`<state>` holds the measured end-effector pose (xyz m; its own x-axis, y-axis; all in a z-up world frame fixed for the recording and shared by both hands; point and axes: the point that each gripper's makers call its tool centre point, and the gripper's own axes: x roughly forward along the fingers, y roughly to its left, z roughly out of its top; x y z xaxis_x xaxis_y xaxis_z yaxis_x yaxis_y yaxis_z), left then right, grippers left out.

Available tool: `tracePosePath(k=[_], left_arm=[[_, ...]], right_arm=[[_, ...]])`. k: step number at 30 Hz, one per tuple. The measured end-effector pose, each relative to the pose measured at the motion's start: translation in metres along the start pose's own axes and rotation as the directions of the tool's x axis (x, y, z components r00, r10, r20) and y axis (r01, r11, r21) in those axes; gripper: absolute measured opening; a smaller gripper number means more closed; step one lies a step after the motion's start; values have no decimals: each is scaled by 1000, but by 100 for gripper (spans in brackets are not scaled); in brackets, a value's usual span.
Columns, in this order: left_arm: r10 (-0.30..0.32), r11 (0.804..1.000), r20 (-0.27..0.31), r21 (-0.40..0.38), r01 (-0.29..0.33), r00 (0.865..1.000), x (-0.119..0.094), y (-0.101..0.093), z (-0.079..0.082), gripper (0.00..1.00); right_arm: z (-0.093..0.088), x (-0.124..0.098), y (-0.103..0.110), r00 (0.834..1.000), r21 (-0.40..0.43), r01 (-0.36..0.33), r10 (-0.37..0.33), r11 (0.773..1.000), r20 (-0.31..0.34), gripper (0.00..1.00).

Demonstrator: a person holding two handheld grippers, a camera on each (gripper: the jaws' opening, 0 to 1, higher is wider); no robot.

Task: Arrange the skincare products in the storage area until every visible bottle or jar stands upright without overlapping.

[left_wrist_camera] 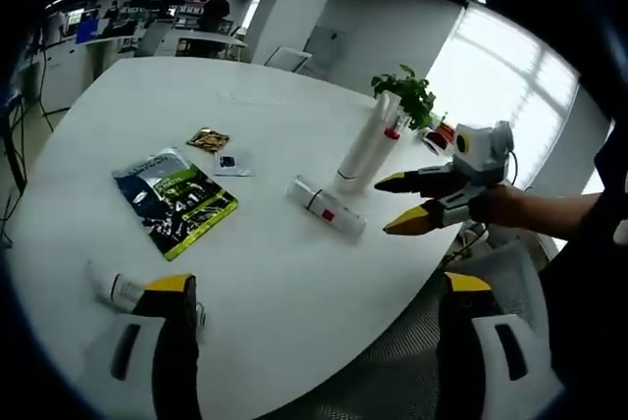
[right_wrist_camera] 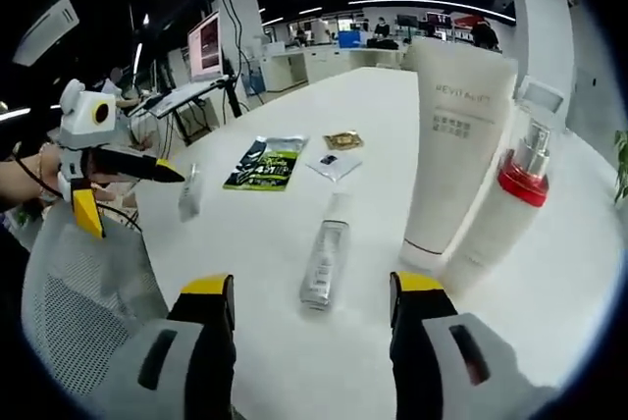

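Now, clear plastic bottle [right_wrist_camera: 326,261] lying flat on round white table [right_wrist_camera: 294,145] beside upright white tube [right_wrist_camera: 451,135] and red-collared pump bottle [right_wrist_camera: 505,209], small white tube [left_wrist_camera: 118,288] lying by left gripper [left_wrist_camera: 319,292], right gripper [right_wrist_camera: 312,294] both spread wide, grasping nothing.

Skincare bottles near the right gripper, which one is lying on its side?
The slim clear bottle between the right gripper fingers lies flat; the white tube and red-collared pump bottle stand upright.

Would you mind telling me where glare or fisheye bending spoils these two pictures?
Left gripper view: the window blows out white, and the table edge bows. Right gripper view: the white tube looms large, ceiling lights curve, and the lying bottle stays sharp.
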<state>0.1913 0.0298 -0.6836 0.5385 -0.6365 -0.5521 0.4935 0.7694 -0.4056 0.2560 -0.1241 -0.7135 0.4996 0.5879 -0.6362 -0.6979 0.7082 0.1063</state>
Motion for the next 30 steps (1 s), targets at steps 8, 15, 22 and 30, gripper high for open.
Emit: tracePosePath(k=[8,15,22,30], left_arm=[[-7,1000,-18,-5,7,1000,3,2,-4,94],[-22,1000,-46,-9,21,999,10,-2,-12,94],[-26,1000,-51,-10,26,998,12,-3,-11,93],[-33,999,-49,-12,32,998,13,-3,-10,92]], right_arm=[[2,30,-2,999,-7,0,-1,1000,-37,54],[2,48,0,998,-33,11,-13,999,-61,45],[-2,64,-5,995,-45,31,-35,998,-90,35],[-5,66,-9,991,-61,57,-64,997,-114,27]])
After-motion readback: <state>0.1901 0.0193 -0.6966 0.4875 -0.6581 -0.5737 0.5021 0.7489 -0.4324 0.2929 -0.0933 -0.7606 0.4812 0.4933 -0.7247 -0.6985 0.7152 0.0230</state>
